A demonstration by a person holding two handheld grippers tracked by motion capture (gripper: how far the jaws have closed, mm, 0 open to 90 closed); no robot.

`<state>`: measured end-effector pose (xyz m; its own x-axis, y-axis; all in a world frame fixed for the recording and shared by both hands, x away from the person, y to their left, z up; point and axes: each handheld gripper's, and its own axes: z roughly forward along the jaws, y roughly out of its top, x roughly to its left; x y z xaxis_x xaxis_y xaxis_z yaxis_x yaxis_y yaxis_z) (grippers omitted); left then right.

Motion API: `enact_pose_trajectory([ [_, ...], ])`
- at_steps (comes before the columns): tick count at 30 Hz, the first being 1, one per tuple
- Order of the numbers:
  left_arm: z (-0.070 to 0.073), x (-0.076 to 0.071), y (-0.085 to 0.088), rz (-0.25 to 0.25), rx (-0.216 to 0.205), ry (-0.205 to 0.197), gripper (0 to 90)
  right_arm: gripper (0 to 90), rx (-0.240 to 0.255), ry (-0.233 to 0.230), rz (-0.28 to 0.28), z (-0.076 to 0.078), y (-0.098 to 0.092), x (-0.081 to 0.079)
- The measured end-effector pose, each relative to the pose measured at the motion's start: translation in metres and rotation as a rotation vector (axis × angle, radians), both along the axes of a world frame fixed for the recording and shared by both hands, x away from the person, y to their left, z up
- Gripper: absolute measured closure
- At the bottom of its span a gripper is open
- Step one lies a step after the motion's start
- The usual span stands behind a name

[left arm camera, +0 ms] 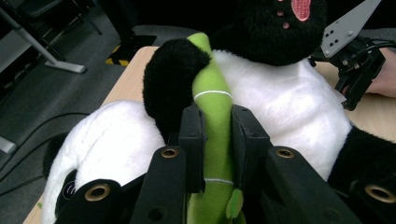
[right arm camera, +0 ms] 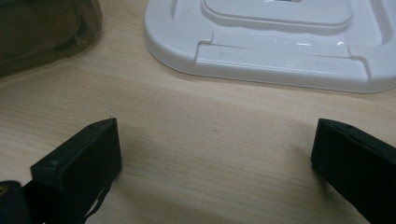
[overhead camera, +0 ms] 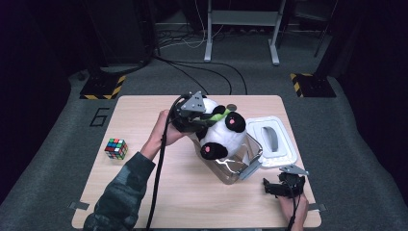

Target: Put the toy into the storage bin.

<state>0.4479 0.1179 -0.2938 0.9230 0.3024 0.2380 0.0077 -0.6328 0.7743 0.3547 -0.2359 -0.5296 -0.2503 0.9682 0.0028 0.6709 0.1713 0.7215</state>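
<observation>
Black-and-white plush panda toy (overhead camera: pixel 222 134) half inside a clear plastic storage box (overhead camera: pixel 231 168) at the middle of the light wooden table (overhead camera: pixel 144 192), rump and pink-soled feet sticking up above the rim. Green plush bamboo stalk (left arm camera: pixel 212 112) lying along the panda's white body, beside a black paw. Left tool (overhead camera: pixel 190 118) clamped tight on that stalk, a black jaw pressing on each side, at the far-left side of the box. White plastic lid (overhead camera: pixel 274 142) flat on the table just right of the box. Right tool (overhead camera: pixel 284 185) low over bare table near the lid's front edge, jaws spread wide, nothing between them. Multicoloured puzzle cube (overhead camera: pixel 116 148) well apart at the left.
</observation>
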Motion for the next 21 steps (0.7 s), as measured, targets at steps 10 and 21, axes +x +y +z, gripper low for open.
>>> enact_pose_trajectory([
  [10, -0.013, 0.002, -0.019, -0.032, 0.036, 0.015, 76.1, 1.1, 0.001, 0.002, 0.001, 0.0, 0.0, 0.0],
  [21, -0.025, 0.001, -0.039, -0.061, 0.07, 0.036, 76.0, 1.2, 0.001, 0.0, 0.001, 0.0, 0.0, 0.0],
])
